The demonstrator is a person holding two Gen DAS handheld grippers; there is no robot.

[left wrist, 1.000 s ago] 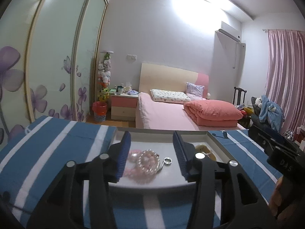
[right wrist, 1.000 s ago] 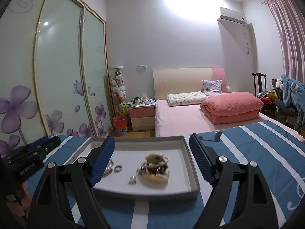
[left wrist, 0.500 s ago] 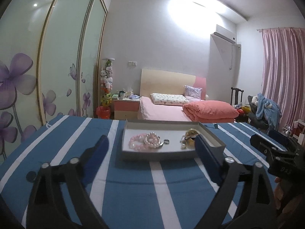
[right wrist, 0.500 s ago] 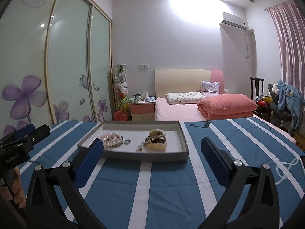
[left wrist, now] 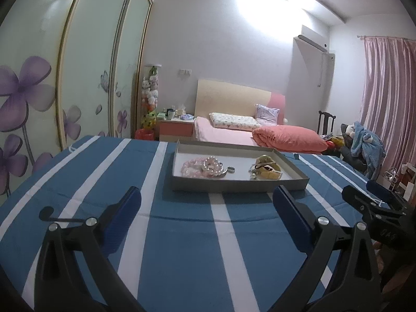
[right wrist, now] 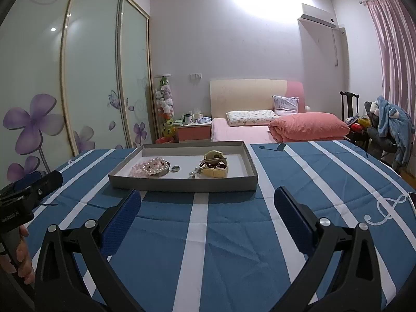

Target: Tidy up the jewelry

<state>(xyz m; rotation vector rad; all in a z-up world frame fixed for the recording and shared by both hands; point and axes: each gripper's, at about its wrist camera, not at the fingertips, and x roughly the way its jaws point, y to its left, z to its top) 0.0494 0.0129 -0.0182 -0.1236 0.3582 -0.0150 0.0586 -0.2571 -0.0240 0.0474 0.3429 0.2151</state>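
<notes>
A shallow grey tray (left wrist: 234, 186) (right wrist: 182, 183) sits on the blue and white striped cloth. In it lie pink and pearl bead bracelets (left wrist: 205, 167) (right wrist: 152, 167), a small metal ring (left wrist: 231, 169) (right wrist: 175, 168), a small pearl earring (right wrist: 192, 174) and a yellow pouch with dark jewelry (left wrist: 266, 170) (right wrist: 214, 166). My left gripper (left wrist: 206, 200) is open and empty, well short of the tray. My right gripper (right wrist: 208, 201) is open and empty, also short of the tray. Each gripper shows at the edge of the other's view.
The striped cloth (right wrist: 312, 176) covers the whole table. A phone edge (right wrist: 412, 200) lies at the far right. Behind are a bed (right wrist: 260, 130), a nightstand (right wrist: 193, 130), wardrobe doors (right wrist: 78, 91) and a chair with clothes (right wrist: 384, 127).
Both grippers have pulled back and up from the tray. The left gripper's jaws have opened wider. The jewelry stays in the tray.
</notes>
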